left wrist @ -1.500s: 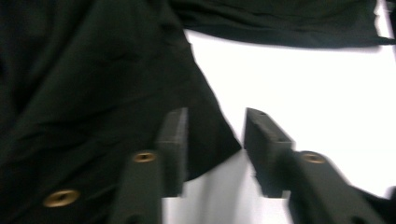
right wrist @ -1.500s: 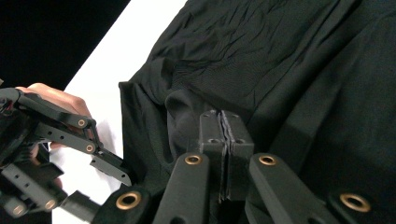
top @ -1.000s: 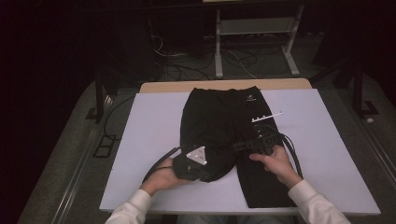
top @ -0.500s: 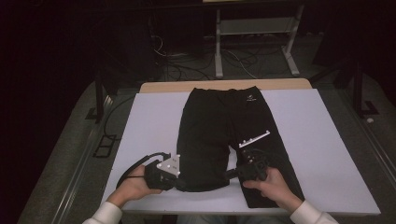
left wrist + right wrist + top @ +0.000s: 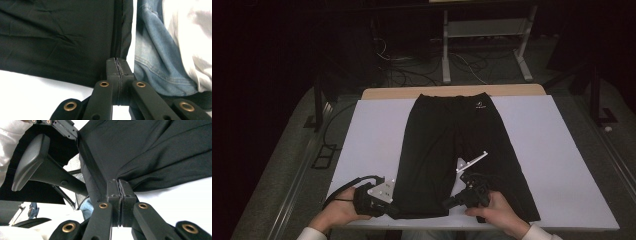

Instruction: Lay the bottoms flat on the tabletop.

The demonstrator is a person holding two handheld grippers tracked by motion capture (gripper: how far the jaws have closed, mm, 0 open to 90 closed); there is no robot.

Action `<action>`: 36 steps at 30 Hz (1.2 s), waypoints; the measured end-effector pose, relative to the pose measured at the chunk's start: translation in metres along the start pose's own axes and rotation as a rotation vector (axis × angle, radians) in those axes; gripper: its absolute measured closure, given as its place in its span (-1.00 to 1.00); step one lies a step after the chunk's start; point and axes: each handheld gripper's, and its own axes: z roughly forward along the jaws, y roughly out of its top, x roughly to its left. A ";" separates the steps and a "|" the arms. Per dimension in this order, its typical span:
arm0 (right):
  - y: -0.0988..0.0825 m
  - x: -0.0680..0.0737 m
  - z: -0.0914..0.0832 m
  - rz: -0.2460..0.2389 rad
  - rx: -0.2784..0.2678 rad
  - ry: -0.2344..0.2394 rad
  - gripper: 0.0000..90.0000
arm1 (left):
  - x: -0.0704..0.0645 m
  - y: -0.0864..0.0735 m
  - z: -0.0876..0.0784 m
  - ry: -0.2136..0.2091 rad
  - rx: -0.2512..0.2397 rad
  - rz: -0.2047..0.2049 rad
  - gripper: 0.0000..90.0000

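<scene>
A table (image 5: 532, 90) with a wooden far edge is carrying a white board (image 5: 562, 150), which is covering almost all of its top. Black pants (image 5: 447, 145) are lying flat on the board, with the waistband toward the far edge and both legs reaching toward the near edge.

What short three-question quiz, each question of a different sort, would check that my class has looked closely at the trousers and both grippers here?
1. True or false: the black trousers lie with the waistband at the far end of the white table.
2. The left gripper pinches which part? A waistband; B hem corner of a leg; C logo.
3. Fill in: the right gripper is shut on the trousers' ____ edge.

Key: 1 true; 2 B; 3 hem.
</scene>
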 end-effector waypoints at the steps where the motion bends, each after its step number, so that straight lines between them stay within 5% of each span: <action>1: 0.000 0.001 0.001 0.000 0.002 0.002 0.94 | 0.000 -0.001 -0.001 0.002 0.004 0.000 0.98; 14: -0.001 0.005 0.015 -0.011 0.045 0.019 0.94 | 0.003 -0.009 0.000 -0.001 0.001 -0.023 0.98; 19: -0.002 0.004 0.016 -0.012 0.057 0.015 0.89 | 0.007 -0.005 -0.001 -0.002 -0.057 -0.063 0.86; 23: -0.003 0.008 0.005 -0.079 0.023 -0.042 0.36 | 0.012 -0.001 -0.003 0.023 -0.164 -0.108 0.29; 29: 0.003 0.012 -0.023 -0.181 -0.079 -0.153 -0.29 | 0.023 0.004 -0.004 0.017 -0.311 -0.168 -0.19; 36: 0.009 0.013 -0.049 -0.236 -0.157 -0.251 -1.00 | 0.030 0.012 -0.005 0.011 -0.368 -0.211 -0.65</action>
